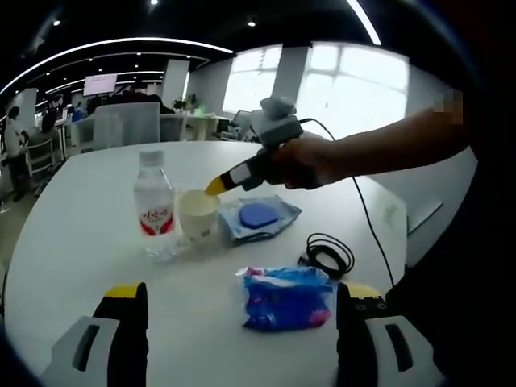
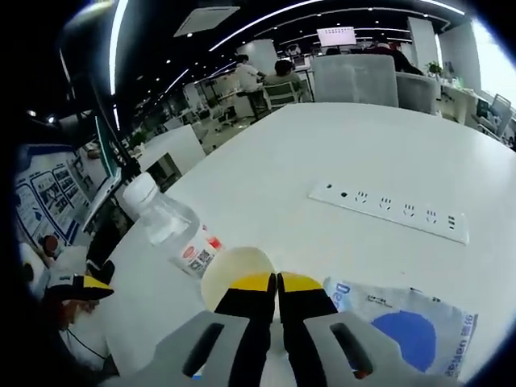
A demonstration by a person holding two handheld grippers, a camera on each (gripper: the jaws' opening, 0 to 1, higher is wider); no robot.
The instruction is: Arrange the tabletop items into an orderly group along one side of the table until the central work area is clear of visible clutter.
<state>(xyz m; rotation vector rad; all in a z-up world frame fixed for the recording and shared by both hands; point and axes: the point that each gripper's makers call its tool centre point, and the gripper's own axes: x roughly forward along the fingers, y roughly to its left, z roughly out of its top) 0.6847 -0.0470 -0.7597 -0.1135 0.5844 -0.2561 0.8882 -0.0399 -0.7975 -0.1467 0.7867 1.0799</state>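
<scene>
Jaws of the left gripper (image 1: 242,322) stand spread wide at the bottom of the left gripper view, holding nothing, with bare white table (image 1: 89,218) between them. Just beyond lies a blue and pink packet (image 1: 286,297), and right of it a coiled black cable (image 1: 329,255) near the table's right edge. Farther in, 3 items cluster: a water bottle (image 1: 154,204), a paper cup (image 1: 197,214) just beside it, and a wipes pack with a blue lid (image 1: 258,216).

The right gripper (image 1: 213,186), carried by a hand (image 1: 302,161), reaches in from the right, its yellow tip at the cup's rim. In the right gripper view its jaws are pressed together right at the cup (image 2: 230,272); whether they pinch the rim cannot be told. Open tabletop stretches beyond to a white power strip (image 2: 391,210).
</scene>
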